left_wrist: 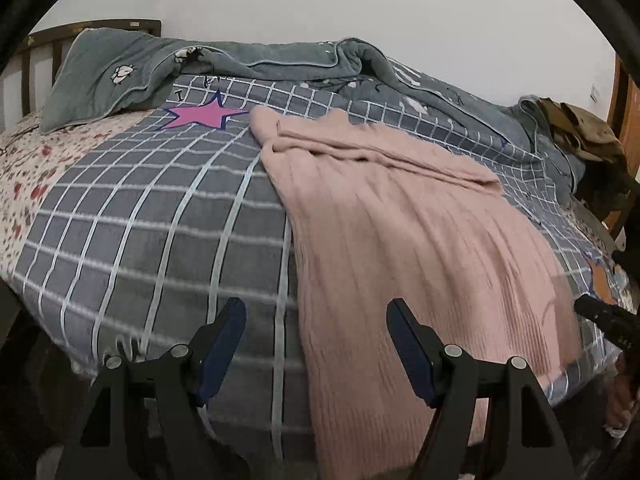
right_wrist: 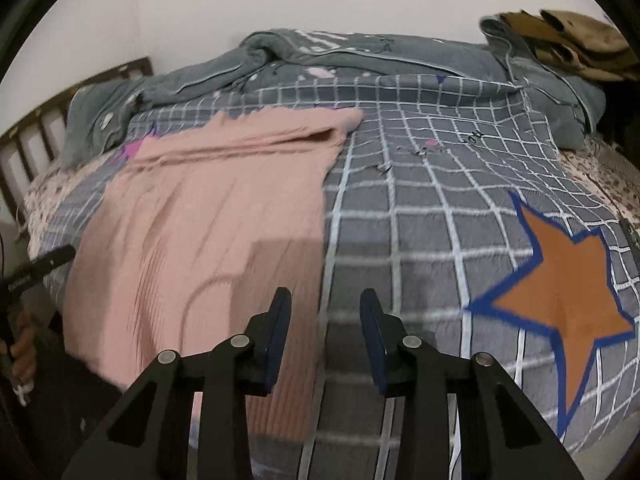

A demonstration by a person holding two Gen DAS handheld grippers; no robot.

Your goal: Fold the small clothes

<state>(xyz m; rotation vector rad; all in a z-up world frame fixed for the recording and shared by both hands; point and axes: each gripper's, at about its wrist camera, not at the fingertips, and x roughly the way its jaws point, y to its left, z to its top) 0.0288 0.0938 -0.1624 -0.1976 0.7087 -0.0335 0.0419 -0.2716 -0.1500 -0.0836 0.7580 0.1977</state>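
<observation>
A pink ribbed knit garment (left_wrist: 400, 220) (right_wrist: 208, 208) lies spread on the grey checked bed cover (left_wrist: 160, 208) (right_wrist: 420, 208), with a folded band across its far end. My left gripper (left_wrist: 316, 308) hovers open at the garment's near left edge, one finger over the knit and the other over the cover. Over the near right edge, my right gripper (right_wrist: 325, 296) stands open with a narrower gap. Nothing is between either pair of fingers.
A rumpled grey-green blanket (left_wrist: 240, 60) (right_wrist: 360, 52) runs along the far side by the wall. Olive-brown cloth (left_wrist: 580, 128) (right_wrist: 572, 36) is heaped at the far right. A pink star (left_wrist: 200, 116) and an orange star (right_wrist: 560, 292) mark the cover. A wooden headboard (left_wrist: 40, 48) stands at the left.
</observation>
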